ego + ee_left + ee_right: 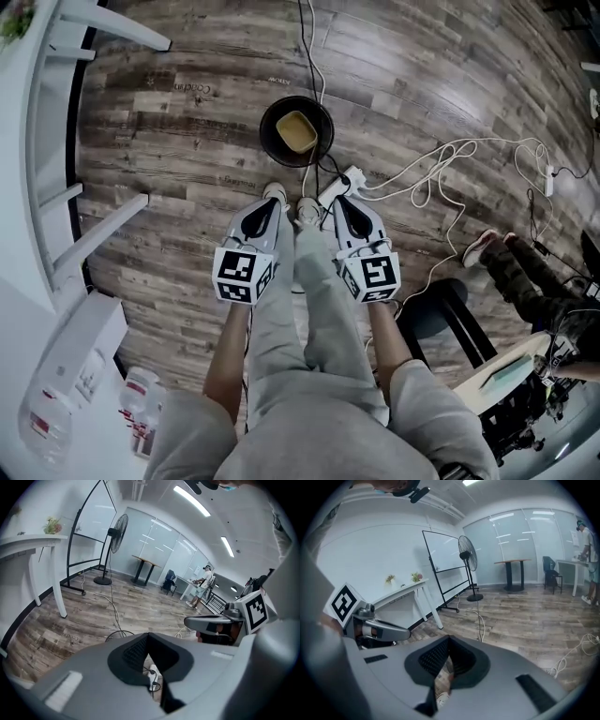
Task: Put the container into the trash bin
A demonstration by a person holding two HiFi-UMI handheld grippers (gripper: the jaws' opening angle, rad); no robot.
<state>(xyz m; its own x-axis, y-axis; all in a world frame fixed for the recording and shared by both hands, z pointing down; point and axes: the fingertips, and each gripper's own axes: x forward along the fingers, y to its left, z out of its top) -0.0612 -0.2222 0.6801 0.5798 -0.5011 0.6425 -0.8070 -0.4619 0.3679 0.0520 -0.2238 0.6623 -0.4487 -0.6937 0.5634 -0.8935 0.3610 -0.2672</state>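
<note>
Looked steeply down in the head view and found the bin on the floor, just ahead of the shoes. Spotted the container already lying inside it, yellow against the dark wall. Picked out the left gripper and the right gripper side by side above the legs, near the bin but apart from it, touching neither bin nor container. Noted a power strip and cables right beside the bin.

Switched to the left gripper view: caught the jaws closed tip to tip with nothing between them, and glimpsed only the power strip and a cable through the gap lower down.

Moved on to the right gripper view: read the same there, jaws pressed together and empty, with just a shoe and floor through the opening behind the tips.

Judged the drop as done. Reckoned little was left beyond drawing both grippers clear.
</note>
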